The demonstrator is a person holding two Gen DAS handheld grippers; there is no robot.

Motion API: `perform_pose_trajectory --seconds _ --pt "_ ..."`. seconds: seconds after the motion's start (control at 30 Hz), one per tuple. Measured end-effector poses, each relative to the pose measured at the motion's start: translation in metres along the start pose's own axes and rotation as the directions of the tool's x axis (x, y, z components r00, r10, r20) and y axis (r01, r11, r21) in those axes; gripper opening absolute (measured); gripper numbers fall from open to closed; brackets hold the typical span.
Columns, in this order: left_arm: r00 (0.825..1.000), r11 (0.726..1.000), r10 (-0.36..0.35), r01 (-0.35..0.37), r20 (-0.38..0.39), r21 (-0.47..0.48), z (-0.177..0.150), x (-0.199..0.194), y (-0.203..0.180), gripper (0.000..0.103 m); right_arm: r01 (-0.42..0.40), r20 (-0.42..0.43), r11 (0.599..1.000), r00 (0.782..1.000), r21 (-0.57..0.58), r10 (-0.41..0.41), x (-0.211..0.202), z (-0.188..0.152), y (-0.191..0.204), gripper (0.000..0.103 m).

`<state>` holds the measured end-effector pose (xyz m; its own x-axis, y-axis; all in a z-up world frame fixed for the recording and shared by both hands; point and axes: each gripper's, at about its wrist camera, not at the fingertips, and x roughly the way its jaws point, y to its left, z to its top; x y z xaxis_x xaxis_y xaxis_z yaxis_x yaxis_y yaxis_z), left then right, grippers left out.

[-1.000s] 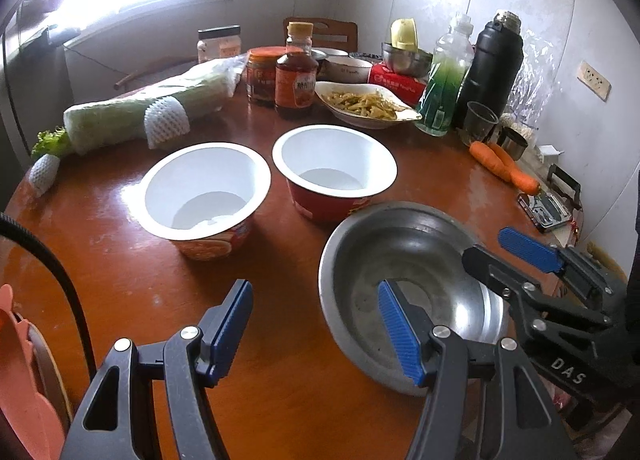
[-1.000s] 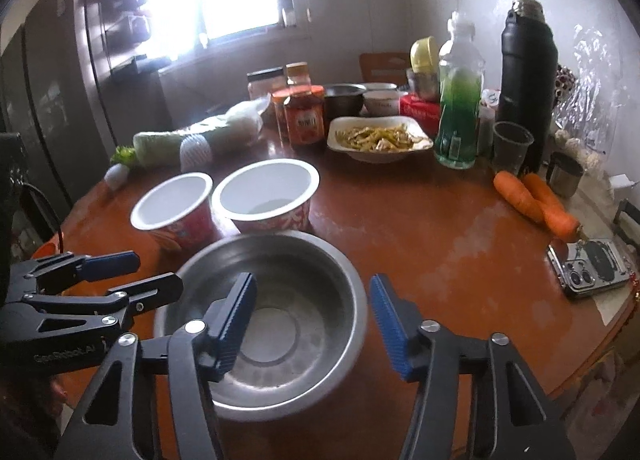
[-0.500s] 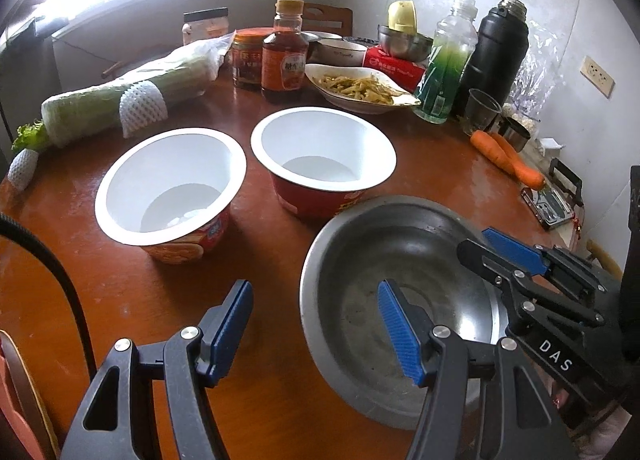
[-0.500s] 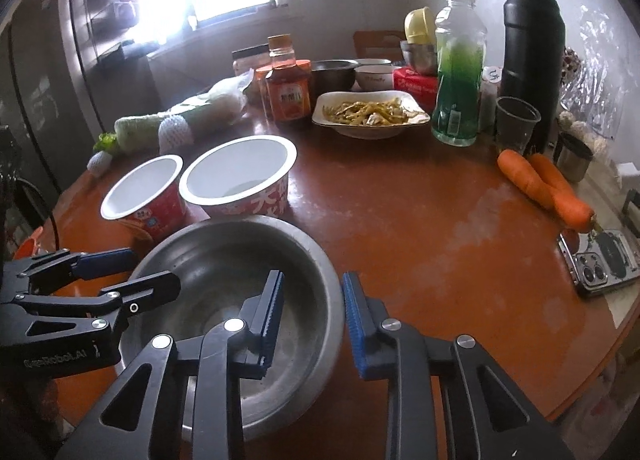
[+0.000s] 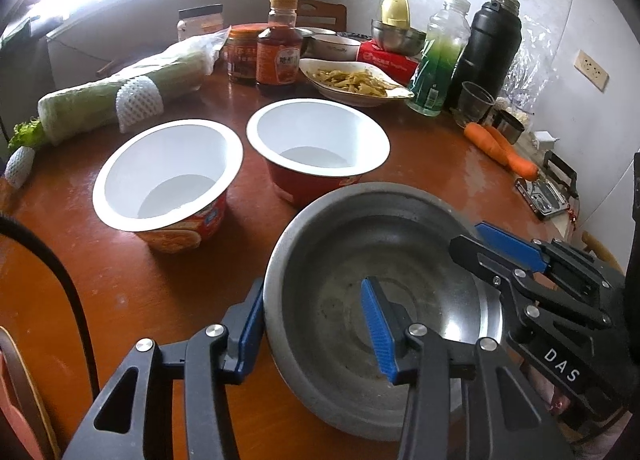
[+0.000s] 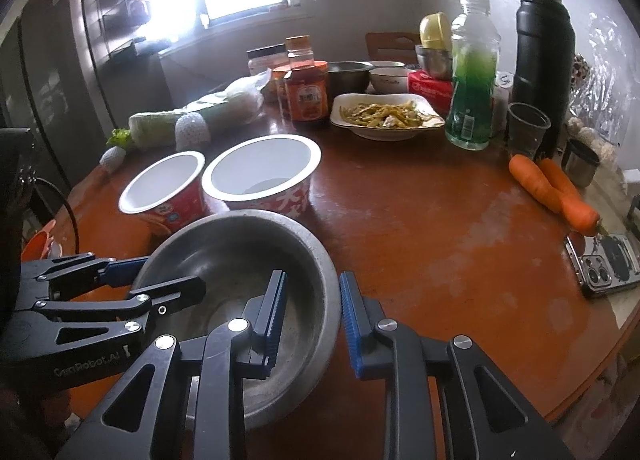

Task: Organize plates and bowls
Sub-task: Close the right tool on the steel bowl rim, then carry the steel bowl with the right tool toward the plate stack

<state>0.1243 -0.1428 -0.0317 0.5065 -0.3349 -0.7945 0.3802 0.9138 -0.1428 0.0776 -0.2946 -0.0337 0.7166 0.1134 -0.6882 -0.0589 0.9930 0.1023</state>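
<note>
Both tilted downward, side by side. The left hand-held gripper [image 5: 316,324] has just been closing, one blue pad outside the steel bowl [image 5: 400,227] wall, one inside. The right hand-held gripper [image 6: 312,320] has just squeezed in too, pads straddling the opposite rim.

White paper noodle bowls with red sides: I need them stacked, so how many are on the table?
2: left bowl and right bowl, side by side behind the steel basin.
</note>
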Motion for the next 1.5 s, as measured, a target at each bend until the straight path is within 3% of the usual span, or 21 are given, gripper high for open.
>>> perform_pose_trajectory --seconds 0.8,1.5 --pt "0.997 0.995 0.074 -0.072 0.016 -0.07 -0.029 -0.032 0.045 0.047 -0.083 -0.027 0.992 0.996 -0.093 0.081 -0.003 -0.019 0.06 0.028" --pt "0.998 0.996 0.055 -0.054 0.021 -0.076 -0.026 -0.034 0.052 0.047 -0.082 -0.033 0.994 0.996 -0.068 0.08 0.002 -0.014 0.059 0.028"
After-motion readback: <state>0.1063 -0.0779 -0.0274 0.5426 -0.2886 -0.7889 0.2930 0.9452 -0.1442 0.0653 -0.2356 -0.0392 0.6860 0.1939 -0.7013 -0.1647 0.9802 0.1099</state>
